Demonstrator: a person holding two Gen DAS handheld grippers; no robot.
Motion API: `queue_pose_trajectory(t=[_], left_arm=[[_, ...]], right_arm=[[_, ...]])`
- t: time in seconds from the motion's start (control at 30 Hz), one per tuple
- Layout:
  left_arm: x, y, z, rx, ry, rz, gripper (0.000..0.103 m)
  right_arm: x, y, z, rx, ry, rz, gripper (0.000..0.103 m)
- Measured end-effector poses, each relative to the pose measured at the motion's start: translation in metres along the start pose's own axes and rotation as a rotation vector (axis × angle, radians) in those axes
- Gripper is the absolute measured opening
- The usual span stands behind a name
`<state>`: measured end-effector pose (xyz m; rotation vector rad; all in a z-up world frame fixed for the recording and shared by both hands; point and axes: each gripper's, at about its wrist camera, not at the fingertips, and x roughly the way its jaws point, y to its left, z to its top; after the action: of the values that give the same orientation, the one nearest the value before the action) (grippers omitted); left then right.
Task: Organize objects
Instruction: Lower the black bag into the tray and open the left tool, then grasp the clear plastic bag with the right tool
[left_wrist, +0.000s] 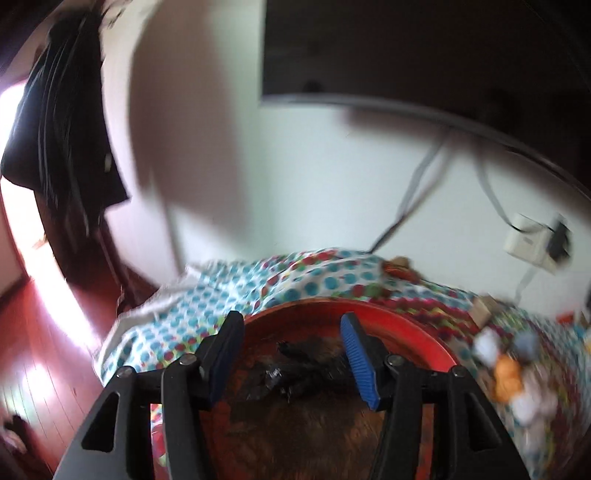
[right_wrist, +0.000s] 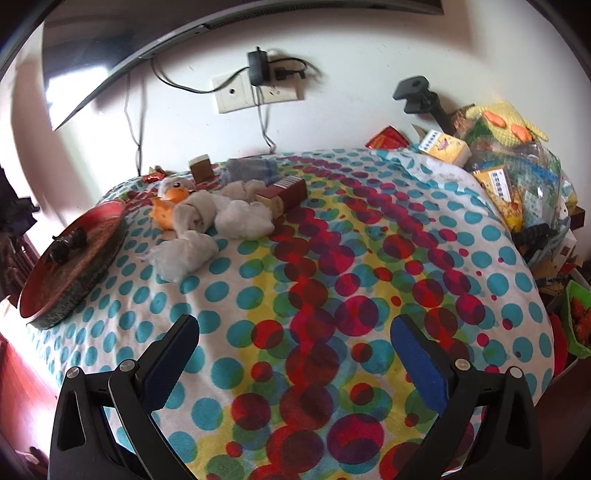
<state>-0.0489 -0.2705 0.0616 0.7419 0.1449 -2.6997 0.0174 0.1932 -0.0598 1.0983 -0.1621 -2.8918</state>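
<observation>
A round red tray (left_wrist: 406, 325) lies on the dotted blanket (right_wrist: 332, 277), and a small dark object (left_wrist: 295, 373) rests in it. My left gripper (left_wrist: 291, 321) hovers just above the tray, open, its blue pads apart and clear of the dark object. From the right wrist view the tray (right_wrist: 92, 280) sits at the left edge with the dark object (right_wrist: 68, 243) on top. A loose heap lies mid-left: an orange toy (right_wrist: 171, 206), crumpled white bags (right_wrist: 240, 218) and a brown box (right_wrist: 284, 195). My right gripper (right_wrist: 294, 325) stands open over the blanket, with nothing between its pads.
A pile of packets and boxes (right_wrist: 517, 177) fills the right side, with a green container (right_wrist: 576, 317) below it. A wall socket (right_wrist: 255, 92) with cables and a screen (right_wrist: 92, 55) are behind. Red wooden floor (left_wrist: 44, 350) drops off to the left. The left wrist view is blurred.
</observation>
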Motion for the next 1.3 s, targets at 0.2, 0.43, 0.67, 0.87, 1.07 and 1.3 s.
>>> queue_pose_trajectory(t=[0.2,0.43,0.67,0.87,1.07,1.3], left_arm=[[-0.097,-0.036,-0.085,0.126,-0.057,-0.181,0.068],[-0.124,-0.061,-0.164,0.149,0.013,-0.295,0.068],[-0.134,-0.055,-0.195,0.154,0.017,-0.334,0.068],[-0.13,-0.048,-0.191,0.128,0.033,-0.404,0.068],[-0.122,-0.038,-0.188,0.066,0.063,-0.405,0.068],[-0.121,-0.037,-0.191,0.07,0.079,-0.369,0.068]], right_arm=[[0.014,0.034,-0.005,-0.076,0.024,0.07,0.103],[0.047,0.106,0.013,-0.166,0.055,0.091,0.103],[0.084,0.137,0.04,-0.189,0.07,0.012,0.073],[0.107,0.133,0.049,-0.178,0.098,-0.057,0.044],[0.1,0.124,0.055,-0.146,0.1,-0.07,0.022],[0.078,0.126,0.067,-0.194,0.078,-0.102,0.021]])
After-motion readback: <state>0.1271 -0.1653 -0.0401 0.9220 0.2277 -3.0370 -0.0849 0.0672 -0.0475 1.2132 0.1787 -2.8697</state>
